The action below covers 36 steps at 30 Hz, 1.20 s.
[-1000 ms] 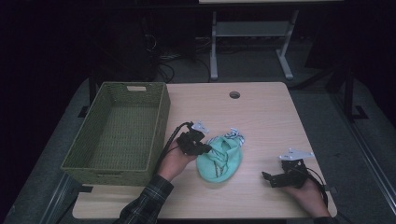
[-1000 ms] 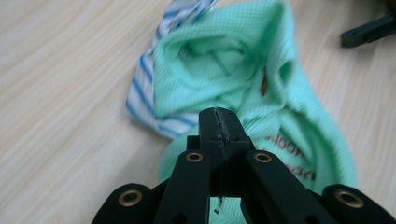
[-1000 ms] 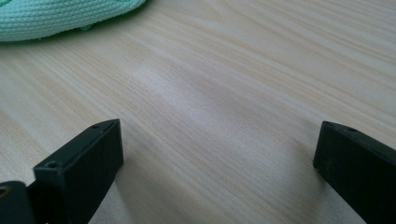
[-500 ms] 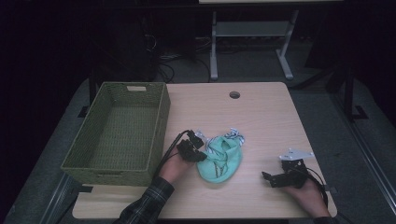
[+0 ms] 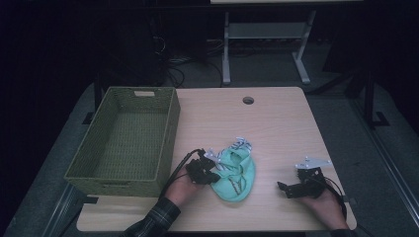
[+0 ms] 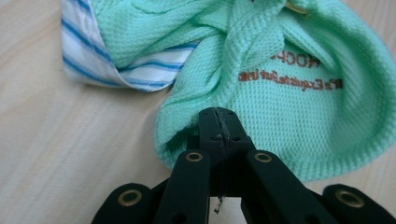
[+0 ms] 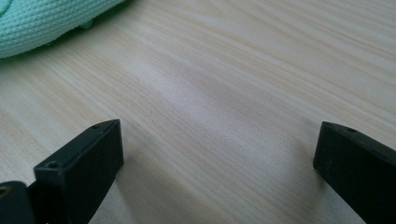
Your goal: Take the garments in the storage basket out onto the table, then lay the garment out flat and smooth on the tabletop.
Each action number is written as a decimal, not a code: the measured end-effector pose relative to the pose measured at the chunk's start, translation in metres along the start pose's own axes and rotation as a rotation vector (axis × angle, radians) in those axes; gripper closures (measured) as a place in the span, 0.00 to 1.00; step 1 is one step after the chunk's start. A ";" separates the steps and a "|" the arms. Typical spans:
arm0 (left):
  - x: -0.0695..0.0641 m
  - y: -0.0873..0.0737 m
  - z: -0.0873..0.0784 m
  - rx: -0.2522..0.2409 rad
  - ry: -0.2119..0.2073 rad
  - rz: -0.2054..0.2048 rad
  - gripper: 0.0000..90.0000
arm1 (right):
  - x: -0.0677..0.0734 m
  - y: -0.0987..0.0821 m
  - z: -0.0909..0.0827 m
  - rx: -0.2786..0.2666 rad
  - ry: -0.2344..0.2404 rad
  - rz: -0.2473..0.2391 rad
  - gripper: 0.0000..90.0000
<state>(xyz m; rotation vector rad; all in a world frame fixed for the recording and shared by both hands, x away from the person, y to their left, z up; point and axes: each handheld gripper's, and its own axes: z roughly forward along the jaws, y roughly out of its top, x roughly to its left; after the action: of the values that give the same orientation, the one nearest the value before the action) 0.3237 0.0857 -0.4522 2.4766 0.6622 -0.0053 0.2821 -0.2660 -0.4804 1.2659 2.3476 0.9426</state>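
- Low centre of the high view: I hold my left tool (image 5: 210,173) at the left edge of a mint-green knitted garment (image 5: 236,175) that lies crumpled on the pale wooden table (image 5: 276,128).
- In the left tool's view its two black jaws stand pressed together, tips meeting at the garment's (image 6: 280,93) near hem; whether a pinch of knit is caught between them I cannot tell, as the tips hide the seam.
- A blue-and-white striped cloth (image 6: 88,51) peeks from under the green knit at the upper left of that view, and at the garment's upper edge in the high view.
- Lower right of the high view: my right tool (image 5: 289,189) rests on the table, well apart from the garment, jaws spread wide with nothing between them but bare wood.
- An olive woven basket (image 5: 168,128) stands at the left of the high view, just beside my left hand (image 5: 180,190), and looks the likely home for the garment.
- To do this step well, I judge I should test the grip with a small, slow lift: if the hem rises with the jaws, carry on; if it slips, reopen and bite deeper into the fold.
- The striped cloth seems tucked into the knit, so I would lift steadily and watch whether both come along.
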 end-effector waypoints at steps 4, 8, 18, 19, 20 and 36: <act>-0.001 0.001 0.002 -0.024 -0.003 -0.015 1.00 | -0.001 0.006 -0.002 -0.002 0.032 0.005 0.13; -0.002 0.001 0.002 -0.022 -0.002 -0.007 1.00 | -0.002 0.014 -0.004 -0.021 0.073 0.011 0.21; -0.002 0.001 0.002 -0.018 0.003 0.000 1.00 | -0.003 0.053 0.006 -0.079 0.149 -0.021 0.49; -0.002 0.002 0.002 -0.014 0.004 0.003 1.00 | -0.002 0.061 0.010 -0.082 0.162 -0.036 0.52; -0.002 0.001 0.002 -0.016 0.003 0.000 1.00 | -0.001 0.064 0.013 -0.080 0.171 -0.042 0.54; -0.002 0.001 0.002 -0.017 0.004 -0.002 1.00 | 0.007 0.108 0.051 -0.048 0.240 -0.102 0.74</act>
<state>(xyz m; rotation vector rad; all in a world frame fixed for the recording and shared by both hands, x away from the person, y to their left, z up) 0.3226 0.0827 -0.4532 2.4600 0.6641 0.0049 0.3732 -0.1973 -0.4442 1.0547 2.5245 1.1656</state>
